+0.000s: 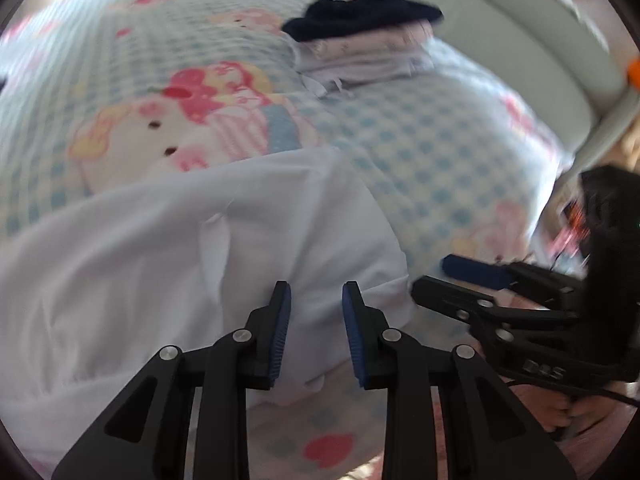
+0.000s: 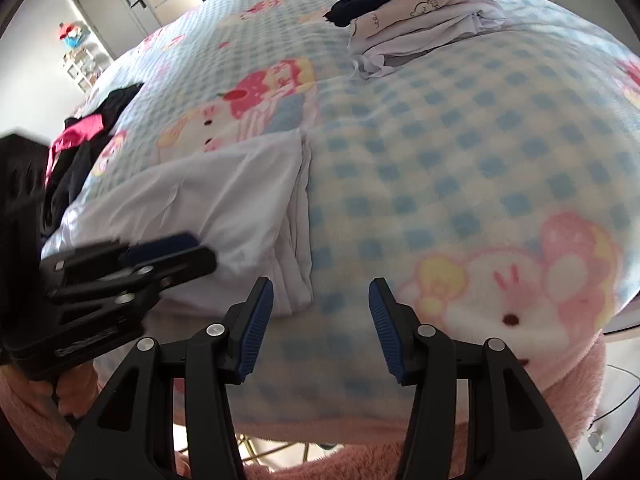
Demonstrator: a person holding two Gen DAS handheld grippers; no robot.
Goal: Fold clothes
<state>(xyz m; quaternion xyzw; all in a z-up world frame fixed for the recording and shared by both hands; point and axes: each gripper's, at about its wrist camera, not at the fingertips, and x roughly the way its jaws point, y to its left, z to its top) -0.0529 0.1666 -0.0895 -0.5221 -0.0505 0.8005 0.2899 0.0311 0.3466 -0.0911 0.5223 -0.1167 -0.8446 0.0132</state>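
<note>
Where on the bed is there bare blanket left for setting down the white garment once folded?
Free: the wide checked blanket between the white garment and the folded stack. Crowded: the dark and pink pile at the left edge.

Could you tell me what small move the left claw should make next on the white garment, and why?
Probably ease the left claw down to pinch the folded white cotton garment at its near edge: its jaws stand apart above the cloth, gripping nothing, and the right claw is open over the checked fleece blanket.
</note>
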